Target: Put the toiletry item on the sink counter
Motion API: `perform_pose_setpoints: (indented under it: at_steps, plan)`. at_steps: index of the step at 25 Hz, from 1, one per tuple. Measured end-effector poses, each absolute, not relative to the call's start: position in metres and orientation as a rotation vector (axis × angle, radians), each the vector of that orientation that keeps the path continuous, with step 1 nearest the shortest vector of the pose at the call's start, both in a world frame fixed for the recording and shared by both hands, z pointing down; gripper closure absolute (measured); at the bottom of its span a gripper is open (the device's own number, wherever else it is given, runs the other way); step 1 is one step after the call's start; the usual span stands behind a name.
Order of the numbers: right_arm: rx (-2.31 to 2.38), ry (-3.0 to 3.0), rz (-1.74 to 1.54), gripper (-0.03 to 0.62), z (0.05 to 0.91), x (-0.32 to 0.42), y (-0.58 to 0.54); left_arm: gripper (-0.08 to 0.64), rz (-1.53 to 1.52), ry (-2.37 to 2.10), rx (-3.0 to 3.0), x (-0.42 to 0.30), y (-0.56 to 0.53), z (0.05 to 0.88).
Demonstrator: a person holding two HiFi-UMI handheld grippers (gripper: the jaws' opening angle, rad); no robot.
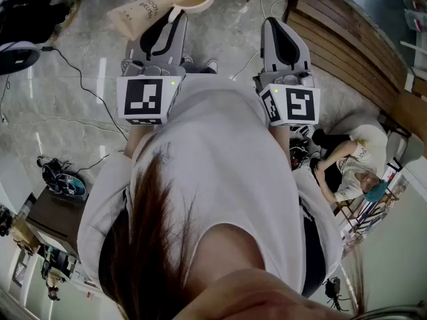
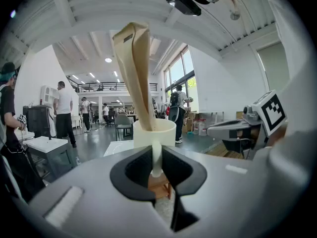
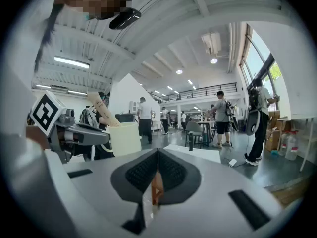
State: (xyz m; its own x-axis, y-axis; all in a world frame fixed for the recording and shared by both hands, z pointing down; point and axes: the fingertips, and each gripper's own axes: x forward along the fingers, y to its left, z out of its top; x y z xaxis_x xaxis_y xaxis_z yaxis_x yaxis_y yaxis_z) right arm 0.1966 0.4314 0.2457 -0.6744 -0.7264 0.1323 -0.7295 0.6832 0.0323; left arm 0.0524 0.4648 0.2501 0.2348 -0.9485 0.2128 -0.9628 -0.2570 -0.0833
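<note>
Tube (image 2: pixel 136 68) in cup (image 2: pixel 153 133), its handle (image 2: pixel 156 165) pinched in left gripper (image 2: pixel 156 151)

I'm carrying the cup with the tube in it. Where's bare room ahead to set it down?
No sink counter in view. The white table ahead is bare apart from a dark bottle. Below, the marble floor is open left of the left gripper, but a cable crosses it.

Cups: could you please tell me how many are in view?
1. The cup is gripped by its handle in the left gripper, with a tube standing in it. The person may hide others below.
</note>
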Motion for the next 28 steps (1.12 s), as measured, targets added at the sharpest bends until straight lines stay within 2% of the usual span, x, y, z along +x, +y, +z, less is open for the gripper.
perform_pose_setpoints:
  at_steps: [28]
  plan:
    - [1.207, -2.802, 0.063, 0.581, 0.247, 0.220, 0.445, 0.508, 0.322, -1.913, 2.425, 0.062, 0.475, 0.237]
